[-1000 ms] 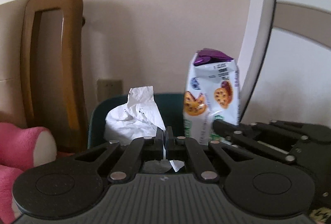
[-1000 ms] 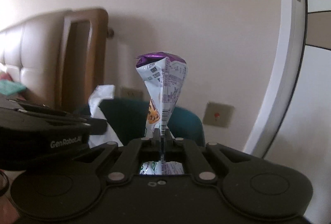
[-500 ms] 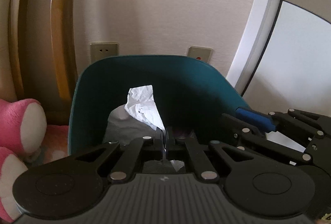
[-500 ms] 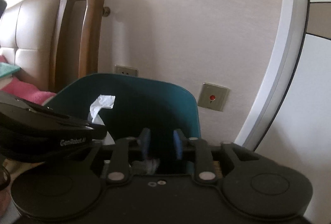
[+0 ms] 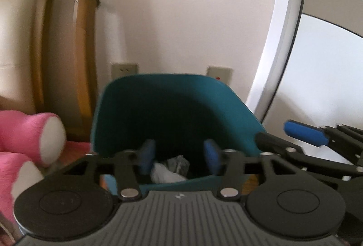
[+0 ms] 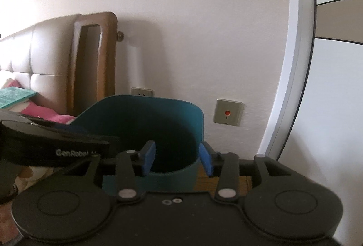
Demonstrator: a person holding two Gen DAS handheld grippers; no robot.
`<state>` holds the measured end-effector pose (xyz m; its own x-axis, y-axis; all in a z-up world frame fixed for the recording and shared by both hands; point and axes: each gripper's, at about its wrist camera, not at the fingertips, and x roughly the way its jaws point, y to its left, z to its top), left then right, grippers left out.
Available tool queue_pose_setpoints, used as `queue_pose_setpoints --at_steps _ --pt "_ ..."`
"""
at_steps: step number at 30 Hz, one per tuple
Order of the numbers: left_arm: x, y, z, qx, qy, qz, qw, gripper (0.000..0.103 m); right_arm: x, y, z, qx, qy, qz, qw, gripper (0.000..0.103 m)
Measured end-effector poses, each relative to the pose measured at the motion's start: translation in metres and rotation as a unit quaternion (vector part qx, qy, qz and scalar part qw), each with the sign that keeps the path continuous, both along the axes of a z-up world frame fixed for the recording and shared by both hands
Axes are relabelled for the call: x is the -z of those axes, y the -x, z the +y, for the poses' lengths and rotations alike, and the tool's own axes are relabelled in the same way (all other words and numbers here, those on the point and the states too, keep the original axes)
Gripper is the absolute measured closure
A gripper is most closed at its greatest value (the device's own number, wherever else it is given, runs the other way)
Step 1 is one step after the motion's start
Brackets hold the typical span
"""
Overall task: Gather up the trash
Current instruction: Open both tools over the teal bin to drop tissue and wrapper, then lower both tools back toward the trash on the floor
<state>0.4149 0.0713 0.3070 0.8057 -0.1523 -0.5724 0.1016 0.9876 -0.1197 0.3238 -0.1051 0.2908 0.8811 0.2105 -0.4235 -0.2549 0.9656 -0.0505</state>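
Observation:
A teal trash bin [image 5: 172, 96] stands by the wall, and its rim [image 6: 145, 100] also shows in the right wrist view. Crumpled white paper and a wrapper [image 5: 168, 168] lie at its bottom. My left gripper [image 5: 179, 155] hangs over the bin mouth; its jaws are opening and nothing is between the blue pads. My right gripper [image 6: 177, 158] sits at the bin's right side; its jaws are opening too, with only the bin's rim seen between the pads. The right gripper's blue fingertip [image 5: 304, 132] shows at the right of the left wrist view.
A wooden bed frame post [image 5: 65, 59] and a padded headboard [image 6: 34, 53] stand left of the bin. A pink plush toy [image 5: 29, 137] lies at the left. Wall sockets [image 6: 228, 113] sit behind the bin. A white door frame [image 6: 295, 53] curves at the right.
Both grippers moved over the bin and let go: the snack bag left the right jaws first, then the white paper dropped from the left jaws into the bin.

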Motion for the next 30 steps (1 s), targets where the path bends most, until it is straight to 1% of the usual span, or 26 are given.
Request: queue_pose_setpoints --at_steps 2,5,7,8,9,10,12,15,18,21,24,26,28,30 --pt "-0.003 0.013 0.0 0.0 0.003 -0.009 1.0 0.04 -0.001 0.014 -0.004 -0.007 -0.001 -0.006 1.0 0.058" --pt "-0.005 0.033 0.0 0.001 0.012 -0.013 0.9998 0.038 0.0 0.036 -0.009 -0.021 -0.006 -0.013 1.0 0.057" --pt "-0.006 0.05 0.0 -0.001 0.01 -0.019 0.9998 0.035 0.003 0.05 -0.014 -0.03 -0.014 -0.015 0.999 0.056" --pt "-0.006 0.057 0.0 -0.002 0.011 -0.022 0.9997 0.031 0.006 0.055 -0.016 -0.034 -0.015 -0.014 0.999 0.054" --pt "-0.005 0.065 0.001 -0.002 0.015 -0.026 0.9996 0.025 0.01 0.063 -0.018 -0.038 -0.013 -0.014 0.999 0.053" --pt "-0.004 0.072 0.002 -0.001 0.021 -0.027 0.9994 0.024 0.014 0.069 -0.02 -0.042 -0.012 -0.017 0.999 0.052" --pt "-0.001 0.084 0.003 0.0 0.027 -0.029 0.9992 0.024 0.025 0.081 -0.024 -0.047 -0.013 -0.018 0.999 0.049" --pt "0.012 0.105 0.003 0.002 0.018 -0.03 0.9994 0.024 0.049 0.102 -0.033 -0.063 -0.026 -0.02 0.997 0.046" --pt "0.036 0.124 -0.005 0.021 -0.01 -0.027 0.9994 0.024 0.089 0.121 -0.043 -0.08 -0.036 -0.002 0.996 0.045" --pt "0.074 0.141 -0.013 0.031 -0.03 -0.013 0.999 0.024 0.133 0.131 -0.053 -0.078 -0.041 0.036 0.995 0.045" --pt "0.116 0.154 -0.018 0.033 -0.028 0.004 0.9991 0.024 0.178 0.132 -0.061 -0.067 -0.043 0.076 0.994 0.045" --pt "0.145 0.158 -0.021 0.035 -0.027 0.016 0.9989 0.024 0.204 0.132 -0.065 -0.054 -0.042 0.092 0.993 0.045" --pt "0.172 0.161 -0.023 0.027 -0.025 0.023 0.9991 0.024 0.228 0.132 -0.069 -0.043 -0.045 0.111 0.992 0.045" --pt "0.199 0.163 -0.022 0.024 -0.011 0.037 0.999 0.024 0.251 0.131 -0.074 -0.037 -0.055 0.133 0.989 0.045"
